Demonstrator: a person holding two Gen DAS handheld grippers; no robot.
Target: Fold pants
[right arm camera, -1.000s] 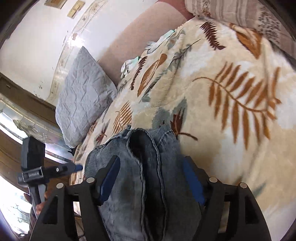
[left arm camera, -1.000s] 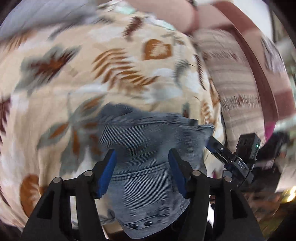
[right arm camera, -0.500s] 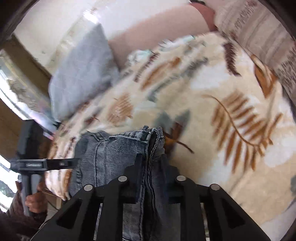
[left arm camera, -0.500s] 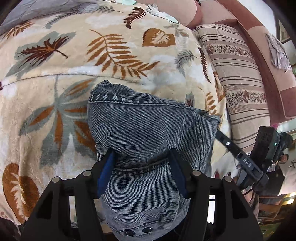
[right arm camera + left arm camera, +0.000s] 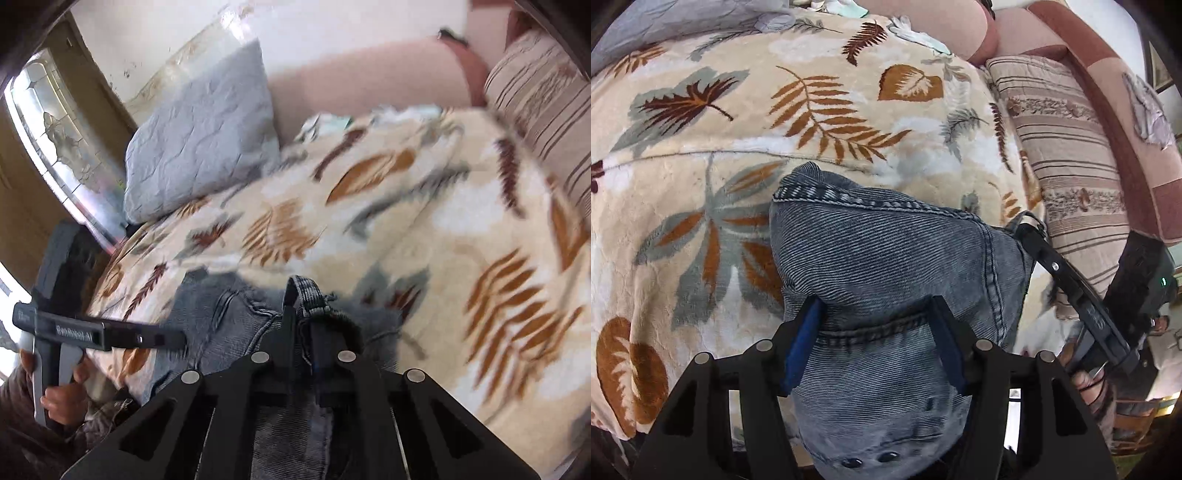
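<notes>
The grey-blue denim pants (image 5: 886, 266) lie bunched on the leaf-print blanket (image 5: 775, 110) at the bed's near edge. My left gripper (image 5: 875, 314) is open, its blue pads either side of the pants near the waistband, whose buttons show below. My right gripper (image 5: 301, 314) is shut on a folded denim edge (image 5: 306, 295) of the pants. It also shows in the left wrist view (image 5: 1071, 288), at the pants' right corner. The left gripper shows in the right wrist view (image 5: 162, 338), at the pants' left side.
A grey pillow (image 5: 199, 136) leans at the head of the bed. A striped beige cushion (image 5: 1067, 158) lies along the right side against a pink-brown sofa back (image 5: 1126, 122). The bed's edge runs just below the pants.
My right gripper has closed on the denim edge; a second ago it stood open around the fabric. The left gripper stays open around the pants while both views have shifted over the bed.
</notes>
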